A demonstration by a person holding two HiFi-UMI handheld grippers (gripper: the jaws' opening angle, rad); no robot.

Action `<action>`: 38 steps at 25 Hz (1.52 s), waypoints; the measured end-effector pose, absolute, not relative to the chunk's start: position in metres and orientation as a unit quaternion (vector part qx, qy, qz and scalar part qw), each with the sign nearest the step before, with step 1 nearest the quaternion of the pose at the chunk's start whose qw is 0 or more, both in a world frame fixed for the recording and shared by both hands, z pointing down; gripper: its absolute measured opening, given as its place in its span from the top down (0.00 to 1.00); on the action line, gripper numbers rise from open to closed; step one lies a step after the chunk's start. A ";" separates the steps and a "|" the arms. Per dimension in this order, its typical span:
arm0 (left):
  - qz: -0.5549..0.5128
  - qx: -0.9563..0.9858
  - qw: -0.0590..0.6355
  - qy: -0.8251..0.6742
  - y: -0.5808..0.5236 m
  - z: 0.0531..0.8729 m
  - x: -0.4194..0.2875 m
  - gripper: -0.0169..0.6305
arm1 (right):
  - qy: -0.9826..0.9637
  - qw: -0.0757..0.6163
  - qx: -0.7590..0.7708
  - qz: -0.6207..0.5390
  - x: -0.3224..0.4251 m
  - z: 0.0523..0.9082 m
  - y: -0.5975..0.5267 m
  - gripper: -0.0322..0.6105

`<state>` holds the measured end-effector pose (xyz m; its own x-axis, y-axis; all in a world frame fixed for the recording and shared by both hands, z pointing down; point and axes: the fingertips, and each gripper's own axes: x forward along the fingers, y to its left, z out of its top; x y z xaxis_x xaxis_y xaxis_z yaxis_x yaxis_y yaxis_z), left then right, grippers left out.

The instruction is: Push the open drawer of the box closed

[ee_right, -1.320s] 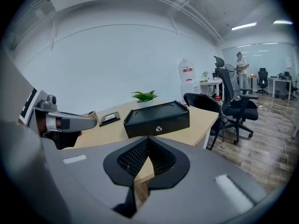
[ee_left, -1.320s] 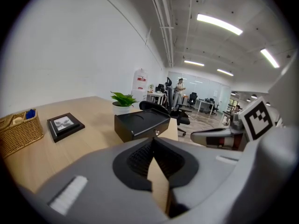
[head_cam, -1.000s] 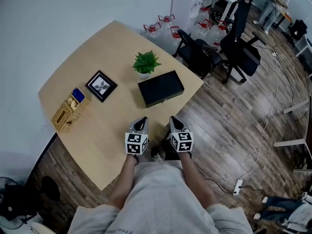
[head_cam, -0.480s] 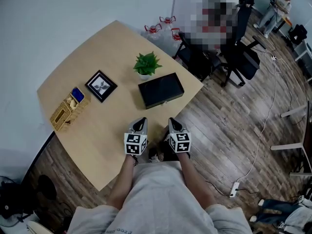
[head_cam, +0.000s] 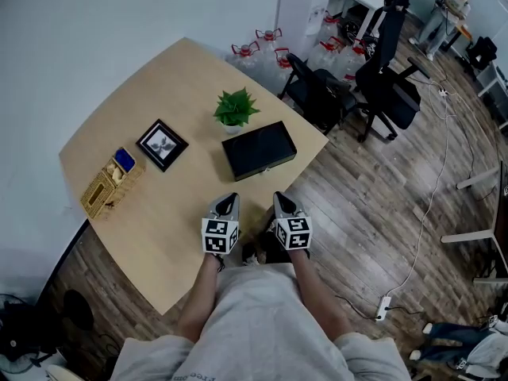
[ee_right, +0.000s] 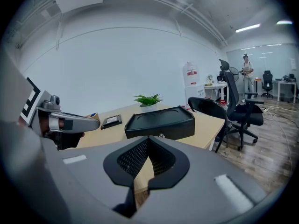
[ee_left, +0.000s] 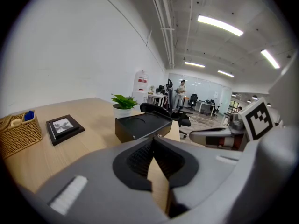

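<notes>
Head view: flat black rectangular box [head_cam: 259, 151] sits on pale wooden table [head_cam: 159, 236] near right edge, knobbed drawer front facing person; how far drawer is open is unclear. Left gripper [head_cam: 228, 201] and right gripper [head_cam: 282, 200] are side by side, well short of box. Both have jaws pressed together, empty, probably to act as blunt pushers.

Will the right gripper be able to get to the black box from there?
Probably yes. The right gripper points at the black box, with only bare table between them; the plant stands behind the box.
</notes>
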<state>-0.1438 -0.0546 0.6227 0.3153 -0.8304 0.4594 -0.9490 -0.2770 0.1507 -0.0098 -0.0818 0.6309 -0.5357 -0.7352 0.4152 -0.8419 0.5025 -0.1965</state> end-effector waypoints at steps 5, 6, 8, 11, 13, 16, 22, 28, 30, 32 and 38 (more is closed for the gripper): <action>0.148 0.787 0.199 -0.564 -0.056 0.622 -0.141 0.89 | -0.856 0.141 0.459 0.190 -0.008 0.631 -0.081 0.95; 0.148 0.788 0.200 -0.564 -0.056 0.622 -0.141 0.89 | -0.856 0.141 0.459 0.190 -0.008 0.631 -0.081 0.95; 0.149 0.788 0.200 -0.563 -0.057 0.622 -0.140 0.89 | -0.856 0.142 0.458 0.191 -0.008 0.632 -0.082 0.95; 0.150 0.790 0.197 -0.561 -0.059 0.621 -0.138 0.89 | -0.856 0.142 0.458 0.193 -0.006 0.632 -0.083 0.95; 0.150 0.791 0.196 -0.559 -0.058 0.621 -0.137 0.89 | -0.855 0.141 0.460 0.194 -0.005 0.631 -0.083 0.95; 0.152 0.792 0.197 -0.558 -0.058 0.623 -0.136 0.89 | -0.855 0.143 0.460 0.194 -0.003 0.633 -0.082 0.95; 0.154 0.793 0.198 -0.556 -0.059 0.624 -0.135 0.89 | -0.855 0.147 0.459 0.194 -0.003 0.634 -0.082 0.95; 0.156 0.793 0.198 -0.555 -0.057 0.624 -0.135 0.89 | -0.854 0.148 0.460 0.195 -0.003 0.635 -0.080 0.95; 0.155 0.793 0.199 -0.555 -0.057 0.624 -0.136 0.89 | -0.853 0.148 0.461 0.196 -0.003 0.636 -0.080 0.95; 0.155 0.793 0.200 -0.555 -0.057 0.625 -0.136 0.89 | -0.851 0.148 0.462 0.199 -0.003 0.636 -0.080 0.95; 0.157 0.795 0.201 -0.551 -0.055 0.624 -0.135 0.89 | -0.847 0.146 0.468 0.203 0.001 0.636 -0.079 0.95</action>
